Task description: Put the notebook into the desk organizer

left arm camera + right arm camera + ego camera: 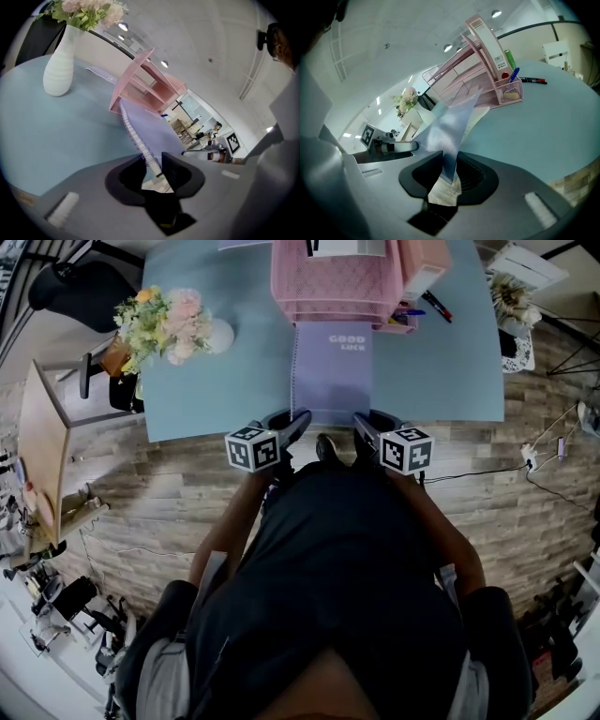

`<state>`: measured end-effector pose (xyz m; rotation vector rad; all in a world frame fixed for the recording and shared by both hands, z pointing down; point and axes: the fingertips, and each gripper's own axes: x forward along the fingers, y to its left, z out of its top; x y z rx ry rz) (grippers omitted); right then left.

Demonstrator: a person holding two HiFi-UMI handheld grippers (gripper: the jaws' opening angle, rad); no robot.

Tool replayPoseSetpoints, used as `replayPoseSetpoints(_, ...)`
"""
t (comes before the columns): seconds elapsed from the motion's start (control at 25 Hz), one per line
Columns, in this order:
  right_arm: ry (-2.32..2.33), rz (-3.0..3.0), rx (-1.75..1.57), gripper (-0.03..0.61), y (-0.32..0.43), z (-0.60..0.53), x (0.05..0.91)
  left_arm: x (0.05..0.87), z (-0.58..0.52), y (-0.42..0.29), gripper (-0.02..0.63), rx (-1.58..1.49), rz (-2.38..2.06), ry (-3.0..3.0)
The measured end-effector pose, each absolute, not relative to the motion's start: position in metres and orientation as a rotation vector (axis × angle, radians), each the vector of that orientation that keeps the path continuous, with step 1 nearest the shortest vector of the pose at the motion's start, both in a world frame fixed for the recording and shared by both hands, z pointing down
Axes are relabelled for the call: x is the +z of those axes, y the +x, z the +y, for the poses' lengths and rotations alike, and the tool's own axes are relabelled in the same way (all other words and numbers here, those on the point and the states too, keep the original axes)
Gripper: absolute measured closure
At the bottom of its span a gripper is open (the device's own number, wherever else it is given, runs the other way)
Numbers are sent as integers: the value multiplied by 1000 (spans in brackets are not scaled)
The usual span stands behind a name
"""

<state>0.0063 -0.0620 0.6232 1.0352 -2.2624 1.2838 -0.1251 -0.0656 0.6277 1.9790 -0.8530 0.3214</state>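
A lavender spiral notebook [333, 371] lies on the light blue table, its far end against the pink desk organizer [337, 282]. My left gripper [298, 418] is shut on the notebook's near left corner. In the left gripper view, the wire spiral of the notebook [154, 129] runs between the jaws of that gripper [152, 161] toward the organizer [145, 86]. My right gripper [361, 420] is shut on the near right corner. In the right gripper view, the notebook [450, 124] stands edge-on between the jaws of the right gripper [449, 166], in front of the organizer [473, 70].
A white vase of flowers [178, 329] stands at the table's left. A mesh pen cup [508, 89] hangs on the organizer's right side, and markers [436, 306] lie beside it. The table's front edge [234, 432] is just under the grippers. A wooden shelf [42, 446] stands on the floor at left.
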Motion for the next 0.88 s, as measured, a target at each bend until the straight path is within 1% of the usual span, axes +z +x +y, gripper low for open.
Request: replayPoseSetpoints(0.88,1067,-2275,1269,485,7,-86,629,628,-90,-125,449,318,-855,2004)
